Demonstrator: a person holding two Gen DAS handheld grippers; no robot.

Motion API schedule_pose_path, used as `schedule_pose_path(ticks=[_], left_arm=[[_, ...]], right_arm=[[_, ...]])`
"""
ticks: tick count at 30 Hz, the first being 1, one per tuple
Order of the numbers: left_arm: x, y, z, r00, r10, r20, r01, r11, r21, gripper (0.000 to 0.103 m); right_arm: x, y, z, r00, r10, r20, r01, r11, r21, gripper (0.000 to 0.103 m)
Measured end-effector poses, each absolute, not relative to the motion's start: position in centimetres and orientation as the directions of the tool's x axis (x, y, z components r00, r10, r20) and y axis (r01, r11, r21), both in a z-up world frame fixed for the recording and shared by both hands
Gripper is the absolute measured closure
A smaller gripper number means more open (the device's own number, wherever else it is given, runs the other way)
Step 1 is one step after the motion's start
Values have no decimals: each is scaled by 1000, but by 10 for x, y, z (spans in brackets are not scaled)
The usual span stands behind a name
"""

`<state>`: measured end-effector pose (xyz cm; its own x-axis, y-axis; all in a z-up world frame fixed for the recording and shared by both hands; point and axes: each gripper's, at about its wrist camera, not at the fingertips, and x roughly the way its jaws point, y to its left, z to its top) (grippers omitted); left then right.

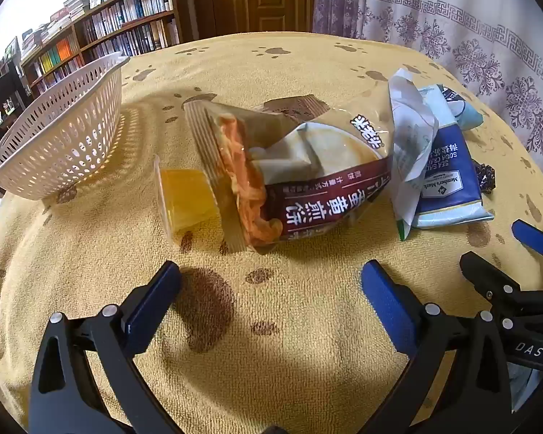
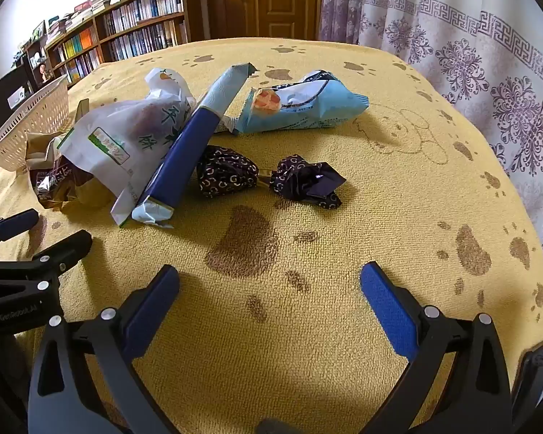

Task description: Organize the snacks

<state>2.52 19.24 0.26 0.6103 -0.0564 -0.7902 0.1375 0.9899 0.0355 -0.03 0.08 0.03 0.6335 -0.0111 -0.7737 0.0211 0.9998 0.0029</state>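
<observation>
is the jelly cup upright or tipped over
Tipped over: the jelly cup lies on its side on the cloth, rim facing left, partly under the brown cracker bag.

Rough terry cloth (image 2: 307, 325), perforated plastic basket (image 1: 61, 133), glossy foil snack bag (image 1: 307, 181), matt paper packet (image 2: 126, 137)

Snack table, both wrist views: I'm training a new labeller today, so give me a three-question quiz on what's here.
1. True or false: the white basket already holds snacks.
2. Which item lies nearest the left gripper? A) light blue packet B) jelly cup C) dark candy wrappers
3. Fill in: both grippers, including the right gripper, are ____ and hold nothing.

Key
1. False; no snacks show inside it.
2. B; the cup lies on its side against the brown cracker bag.
3. Open.
</observation>
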Motion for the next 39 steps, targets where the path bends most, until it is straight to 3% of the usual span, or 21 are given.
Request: schedule_pose_path(ticks=[21,28,39], left_arm=[[27,192,2,608,-67,-791,141,990,24,2],[26,205,4,615,-140,-776,149,987,-60,2],[28,194,3,605,-84,-792,156,988,15,2]], right_arm=[[-1,-1,-1,627,-4,-779,21,1000,12,5],[-1,-1,-1,626,-4,-779,22,1000,12,5],[-1,-1,-1,626,-3,-779,22,1000,13,5]])
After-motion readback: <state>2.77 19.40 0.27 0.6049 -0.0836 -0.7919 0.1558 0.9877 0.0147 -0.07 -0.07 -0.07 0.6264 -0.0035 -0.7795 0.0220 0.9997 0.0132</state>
